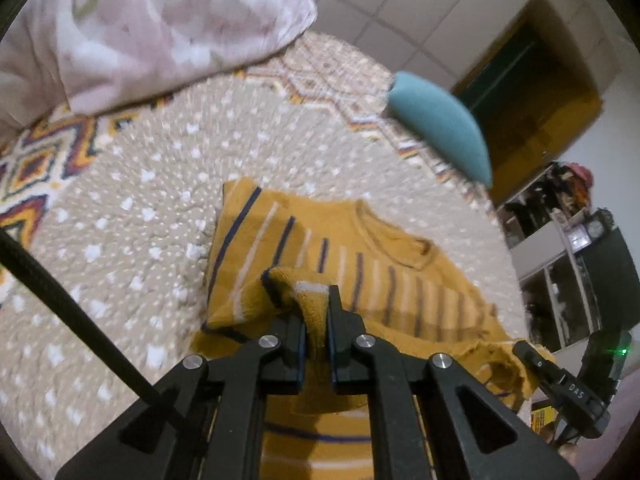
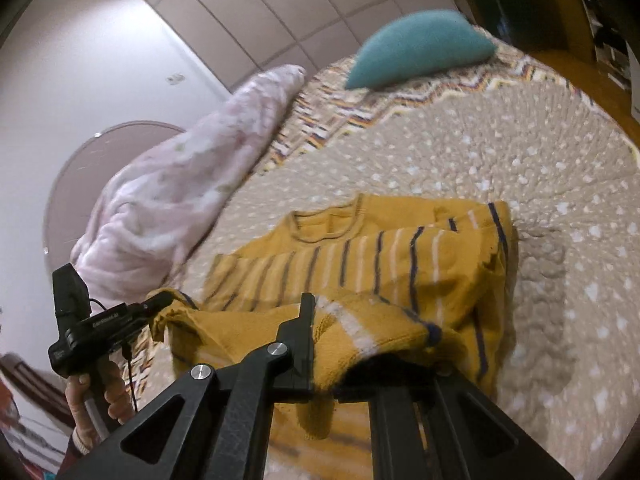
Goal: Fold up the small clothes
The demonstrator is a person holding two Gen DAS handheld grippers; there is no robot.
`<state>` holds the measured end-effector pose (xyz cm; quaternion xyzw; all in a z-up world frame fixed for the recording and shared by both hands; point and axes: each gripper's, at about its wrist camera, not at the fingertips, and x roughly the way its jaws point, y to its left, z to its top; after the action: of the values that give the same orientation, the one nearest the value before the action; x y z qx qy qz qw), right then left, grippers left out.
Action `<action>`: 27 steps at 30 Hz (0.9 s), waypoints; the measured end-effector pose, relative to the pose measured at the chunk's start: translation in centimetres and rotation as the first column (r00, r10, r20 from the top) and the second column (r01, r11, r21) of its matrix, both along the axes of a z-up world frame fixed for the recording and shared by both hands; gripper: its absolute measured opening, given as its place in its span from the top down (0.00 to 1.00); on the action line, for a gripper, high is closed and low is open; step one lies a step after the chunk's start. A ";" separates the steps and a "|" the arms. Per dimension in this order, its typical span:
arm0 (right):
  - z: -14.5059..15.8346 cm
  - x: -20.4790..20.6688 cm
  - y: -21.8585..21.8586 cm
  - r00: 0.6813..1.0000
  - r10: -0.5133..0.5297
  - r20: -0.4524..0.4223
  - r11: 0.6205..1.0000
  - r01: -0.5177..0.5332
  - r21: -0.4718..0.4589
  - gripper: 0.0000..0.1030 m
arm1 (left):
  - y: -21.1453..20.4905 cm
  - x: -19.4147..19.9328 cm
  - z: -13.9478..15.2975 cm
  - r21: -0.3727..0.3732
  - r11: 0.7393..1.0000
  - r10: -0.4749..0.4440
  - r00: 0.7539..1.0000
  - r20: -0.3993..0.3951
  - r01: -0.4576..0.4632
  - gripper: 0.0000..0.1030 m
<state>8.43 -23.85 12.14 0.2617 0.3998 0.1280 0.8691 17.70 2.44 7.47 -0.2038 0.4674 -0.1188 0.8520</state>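
Note:
A small mustard-yellow knit sweater (image 1: pixel 352 248) with navy and white stripes lies on a beige bedspread (image 1: pixel 120 208), neck hole away from me. My left gripper (image 1: pixel 317 320) is shut on a bunched fold of its hem, lifted off the bed. My right gripper (image 2: pixel 320 344) is shut on another part of the same sweater (image 2: pixel 360 256); the knit drapes over and hides its right finger. The right gripper also shows in the left wrist view (image 1: pixel 560 384) at the sweater's far corner. The left gripper shows in the right wrist view (image 2: pixel 156 304), pinching the opposite corner.
A teal cushion (image 1: pixel 440 120) lies near the bed's far edge. A pink-white floral blanket (image 1: pixel 152 24) is heaped at the side; both also show in the right wrist view, cushion (image 2: pixel 416 48), blanket (image 2: pixel 180 184). Shelves and clutter (image 1: pixel 560 240) stand beyond the bed.

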 end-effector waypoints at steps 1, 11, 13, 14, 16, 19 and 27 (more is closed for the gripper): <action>-0.6 0.7 -0.1 1.000 0.003 -0.014 1.000 -0.003 0.009 0.91 | 0.0 0.9 -0.7 -0.006 1.000 -0.005 1.000 -0.019 0.005 0.92; -7.6 7.7 -7.2 0.978 -0.156 -0.137 0.909 0.196 0.367 0.59 | 3.9 6.4 -4.4 -0.414 0.904 0.067 0.992 -0.103 -0.104 0.60; -7.9 8.2 -7.9 0.971 -0.193 -0.138 0.899 0.231 0.372 0.53 | 4.9 7.0 -4.4 -0.460 0.877 0.105 0.990 -0.096 -0.138 0.49; -7.9 8.4 -8.2 0.968 -0.208 -0.138 0.895 0.245 0.373 0.50 | 5.3 7.3 -4.3 -0.475 0.867 0.119 0.988 -0.099 -0.152 0.48; -7.9 8.8 -9.1 0.959 -0.243 -0.148 0.888 0.281 0.365 0.44 | 6.1 7.6 -4.2 -0.459 0.871 0.145 0.984 -0.107 -0.178 0.47; -7.0 8.5 -10.2 0.955 -0.257 -0.148 0.897 0.293 0.330 0.44 | 6.6 7.2 -3.6 -0.389 0.906 0.139 0.985 -0.097 -0.166 0.47; -2.3 -0.1 -11.8 0.982 -0.169 -0.082 0.969 0.181 0.165 0.40 | 7.3 0.4 -1.6 -0.156 0.985 0.068 0.997 -0.044 -0.074 0.36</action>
<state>8.30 -35.61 9.81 0.3743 0.3917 0.0758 0.8371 18.10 9.74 5.89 -0.2894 0.4652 -0.1211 0.8277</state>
